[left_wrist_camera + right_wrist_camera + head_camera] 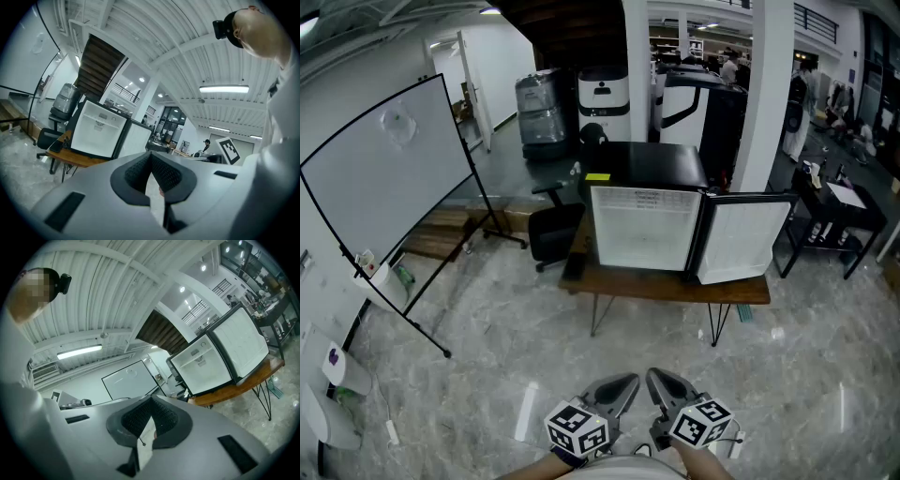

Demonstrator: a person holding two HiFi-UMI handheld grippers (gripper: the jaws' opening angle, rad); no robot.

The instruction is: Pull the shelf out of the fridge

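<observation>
A small black fridge (645, 216) stands on a wooden table (675, 286) several steps ahead, its door (741, 239) swung open to the right. The white inside faces me; a shelf shows only as a faint line near its top. Both grippers hang low, close to my body and far from the fridge. My left gripper (628, 382) is shut and holds nothing. My right gripper (656, 377) is also shut and holds nothing. The left gripper view has the fridge (98, 129) beyond its closed tips (151, 155). The right gripper view has it (204, 364) past its closed tips (151, 400).
A whiteboard on a wheeled stand (384, 178) leans at the left, its feet reaching onto the floor. A black office chair (553, 230) sits by the table's left end. A white column (769, 94) and a black cart (834, 216) stand at the right. Marble floor (656, 342) lies between me and the table.
</observation>
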